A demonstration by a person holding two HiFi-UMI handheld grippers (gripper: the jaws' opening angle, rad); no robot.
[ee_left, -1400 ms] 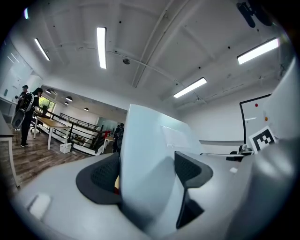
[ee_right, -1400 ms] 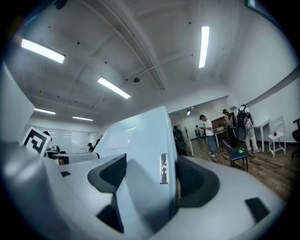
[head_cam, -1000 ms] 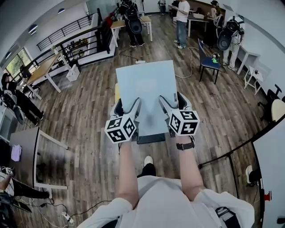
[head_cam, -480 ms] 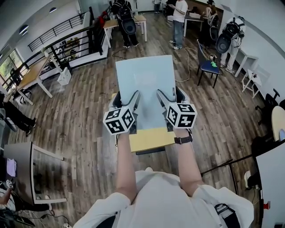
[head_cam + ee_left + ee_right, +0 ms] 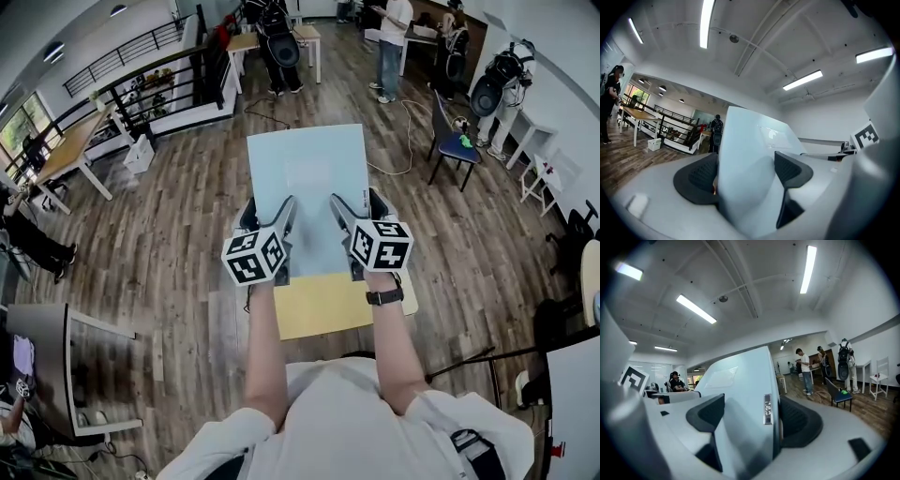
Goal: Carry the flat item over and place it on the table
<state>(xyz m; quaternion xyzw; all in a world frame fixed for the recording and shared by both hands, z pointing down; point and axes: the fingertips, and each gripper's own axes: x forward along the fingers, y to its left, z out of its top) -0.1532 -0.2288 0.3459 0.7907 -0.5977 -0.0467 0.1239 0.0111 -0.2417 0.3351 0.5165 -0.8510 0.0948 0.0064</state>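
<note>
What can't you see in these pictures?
- Head view: the yellow table's far part is hidden under the flat board.
- Head view: the pale patch on the board is too faint to read.
- Both gripper views: the table does not show at all; the board fills the middle.

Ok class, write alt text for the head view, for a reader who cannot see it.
Seen from above, a person's left gripper and right gripper each clamp the near end of a pale blue flat rectangular board, above a wooden plank floor. A yellow flat surface shows beneath its near edge; people stand by desks beyond.
</note>
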